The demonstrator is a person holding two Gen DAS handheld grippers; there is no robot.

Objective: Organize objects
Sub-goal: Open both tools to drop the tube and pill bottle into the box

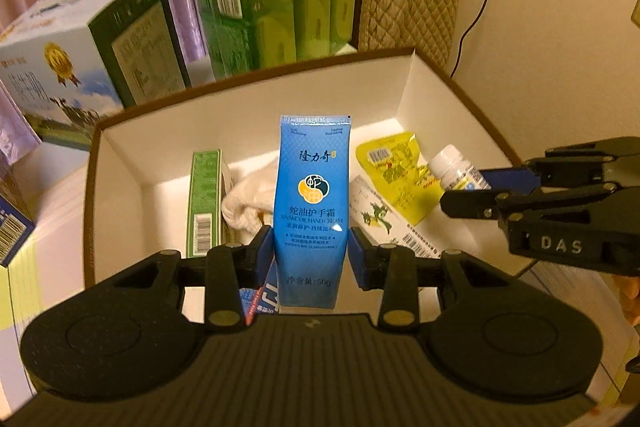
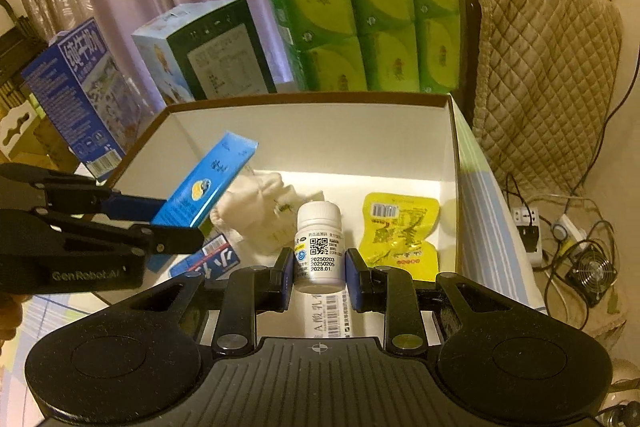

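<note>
**Both tools loaded over the open box**

The left tool (image 1: 311,247) is clamped on a blue plastic hand-cream tube (image 1: 311,195), held upright between its fingers above the white-lined brown cardboard box (image 1: 256,107). The right tool (image 2: 318,275) is clamped on a small white plastic medicine bottle (image 2: 319,243), just beside a yellow foil snack pouch (image 2: 396,231) lying inside the box.

Your left gripper (image 1: 311,247) is black with blue pads and holds a blue tube (image 1: 310,203) with a yellow and dark round mark. Your right gripper (image 2: 319,277) has the same colours around a white bottle (image 2: 319,243). The box (image 1: 256,103) is white inside with a brown rim. The pouch (image 2: 398,231) is yellow.
</note>
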